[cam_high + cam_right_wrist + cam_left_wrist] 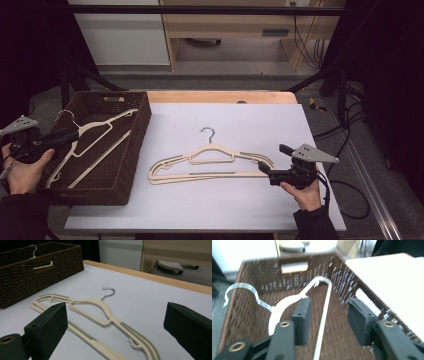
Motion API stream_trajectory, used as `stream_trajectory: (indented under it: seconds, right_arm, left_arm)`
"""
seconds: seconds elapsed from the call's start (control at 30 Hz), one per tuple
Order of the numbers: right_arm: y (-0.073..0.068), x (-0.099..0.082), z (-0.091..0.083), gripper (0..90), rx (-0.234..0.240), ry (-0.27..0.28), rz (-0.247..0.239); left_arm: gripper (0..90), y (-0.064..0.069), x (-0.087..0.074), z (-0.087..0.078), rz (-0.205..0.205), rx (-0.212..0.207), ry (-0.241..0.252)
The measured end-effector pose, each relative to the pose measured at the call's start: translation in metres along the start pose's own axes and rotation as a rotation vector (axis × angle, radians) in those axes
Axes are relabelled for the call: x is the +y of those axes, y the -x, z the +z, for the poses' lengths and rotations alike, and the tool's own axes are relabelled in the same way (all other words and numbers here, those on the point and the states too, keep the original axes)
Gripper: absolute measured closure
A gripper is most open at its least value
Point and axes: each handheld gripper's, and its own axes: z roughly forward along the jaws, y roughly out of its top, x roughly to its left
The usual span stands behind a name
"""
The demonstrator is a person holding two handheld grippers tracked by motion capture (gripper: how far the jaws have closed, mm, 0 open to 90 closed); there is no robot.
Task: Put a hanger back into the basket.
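Observation:
A cream hanger (95, 136) with a metal hook lies slanted inside the brown woven basket (142, 115) at the table's left. My left gripper (72, 136) hovers over the basket's left side. In the left gripper view it (328, 317) stands open, and the hanger's thin bar (324, 315) runs up between the jaws with neither pad pressing on it. Another cream hanger (212, 157) lies flat on the white table top (240, 210). My right gripper (272, 158) sits at that hanger's right end, wide open (116, 315), the hanger (100, 306) in front of its jaws.
The basket (37, 277) takes up the table's left third, its near wall overhanging the front edge. A wooden strip (220, 96) borders the table's far edge. Beyond it stand a wooden shelf unit and cables on the floor at the right.

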Motion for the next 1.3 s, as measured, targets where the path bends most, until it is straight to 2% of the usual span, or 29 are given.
stream_trajectory:
  seconds: [0.1,0.17,0.2,0.27,0.43,0.47,0.53,0.6,0.67,0.87,0.97,1.03,1.13,1.3]
  right_arm:
    - [0.000,0.000,-0.001,5.8,-0.002,0.005,0.004]
    - [0.001,0.001,-0.001,5.8,-0.001,0.005,0.004]
    - [0.001,0.001,-0.001,5.8,-0.003,0.008,0.006]
    - [0.001,0.001,-0.002,5.8,-0.006,0.008,0.006]
    - [0.000,0.001,-0.002,5.8,-0.004,0.009,0.003]
    - [0.000,0.001,-0.002,5.9,-0.003,0.008,0.004]
    - [0.001,0.001,-0.001,5.9,0.003,0.007,0.001]
    - [0.001,0.000,-0.001,6.0,0.006,0.004,0.004]
    - [0.001,0.000,0.001,6.0,0.006,0.006,0.010]
    - [0.003,0.000,0.007,6.4,0.019,-0.006,0.021]
    - [0.004,-0.001,0.011,6.8,0.028,-0.021,0.008]
    - [0.005,-0.001,0.015,7.5,0.033,-0.031,0.012]
    - [0.005,-0.001,0.023,8.6,0.041,-0.057,0.000]
    - [0.006,0.000,0.043,11.3,0.054,-0.112,-0.026]
  left_arm:
    - [43.7,0.014,0.007,-0.004,0.012,-0.011,0.062]
    - [39.0,0.023,0.012,-0.005,0.023,-0.035,0.094]
    - [36.6,0.033,0.015,-0.006,0.033,-0.060,0.125]
    - [32.7,0.045,0.017,-0.005,0.048,-0.083,0.152]
    - [21.4,0.079,0.019,-0.001,0.073,-0.154,0.194]
    - [20.1,0.089,0.019,0.001,0.089,-0.174,0.199]
    - [15.5,0.101,0.018,0.003,0.099,-0.184,0.204]
    - [11.0,0.114,0.016,0.008,0.112,-0.211,0.195]
    - [8.7,0.127,0.012,0.015,0.107,-0.241,0.192]
    - [7.4,0.155,-0.002,0.036,0.110,-0.294,0.159]
    - [7.4,0.166,-0.007,0.045,0.117,-0.320,0.140]
    - [7.4,0.175,-0.012,0.054,0.129,-0.338,0.107]
    - [7.3,0.184,-0.017,0.059,0.139,-0.355,0.093]
    - [6.8,0.195,-0.028,0.067,0.154,-0.383,0.068]
